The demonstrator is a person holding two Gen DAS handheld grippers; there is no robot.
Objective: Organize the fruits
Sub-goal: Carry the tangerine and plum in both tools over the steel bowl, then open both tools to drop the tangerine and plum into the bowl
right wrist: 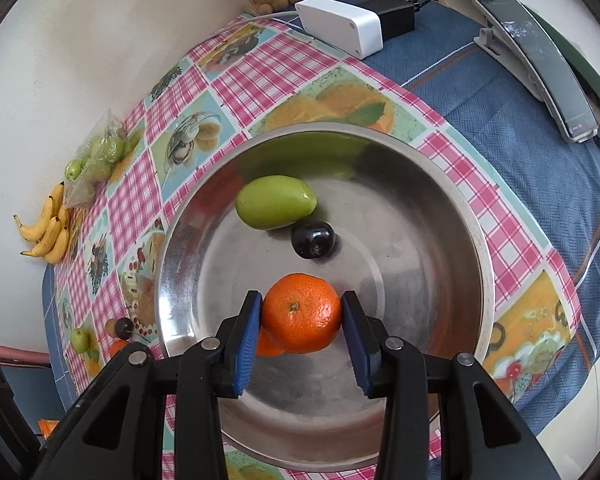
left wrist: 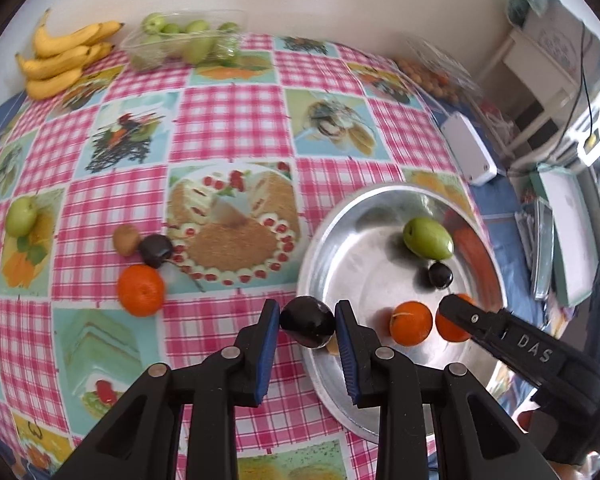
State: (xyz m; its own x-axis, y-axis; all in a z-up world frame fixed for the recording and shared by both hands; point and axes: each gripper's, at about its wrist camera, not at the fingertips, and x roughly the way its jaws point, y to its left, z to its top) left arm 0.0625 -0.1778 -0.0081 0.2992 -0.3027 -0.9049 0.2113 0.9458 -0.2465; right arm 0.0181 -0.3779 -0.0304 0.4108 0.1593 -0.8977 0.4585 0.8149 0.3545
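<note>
While raised letters "DAS" show on the right gripper's [left wrist: 456,312] black arm in the left wrist view, no other writing can be read. A dark plum [left wrist: 307,322] sits clamped between the left gripper's [left wrist: 307,326] blue pads, over the near rim of the steel bowl [left wrist: 340,240]. The right gripper [right wrist: 302,314] holds a mandarin [right wrist: 302,312] squeezed between its pads above the bowl's floor, with a second mandarin [right wrist: 268,346] partly hidden beneath. A green fruit [right wrist: 275,202] and a small dark plum [right wrist: 313,239] lie touching inside the bowl.
</note>
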